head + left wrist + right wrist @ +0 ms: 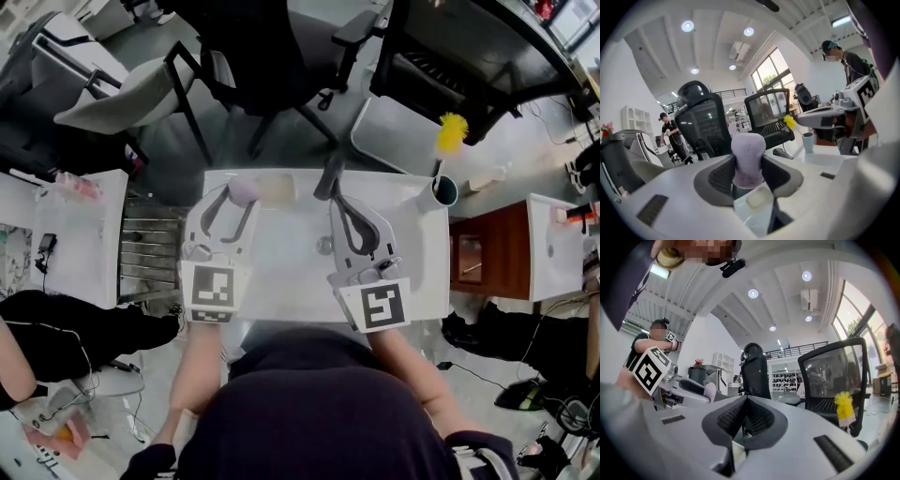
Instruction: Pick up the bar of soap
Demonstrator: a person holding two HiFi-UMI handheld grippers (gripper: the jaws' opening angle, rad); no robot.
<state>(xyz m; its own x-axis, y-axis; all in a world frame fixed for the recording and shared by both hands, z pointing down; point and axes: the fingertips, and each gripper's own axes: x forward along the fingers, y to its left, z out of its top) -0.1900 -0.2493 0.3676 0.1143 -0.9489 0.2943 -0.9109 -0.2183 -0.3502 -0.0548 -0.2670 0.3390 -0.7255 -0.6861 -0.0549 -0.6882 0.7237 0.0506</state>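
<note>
Over table (284, 270) far-L edge: soap (245, 191); cup (444, 191) at far-R corner; chair (267, 66) behind.

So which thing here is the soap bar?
Start at the white table, at its far edge on the person's left. There the left hand-held gripper is shut on a rounded block: the bar of soap. It is the only lilac thing there; the blob beside it is pale cream, and the cup far right holds a yellow brush.
</note>
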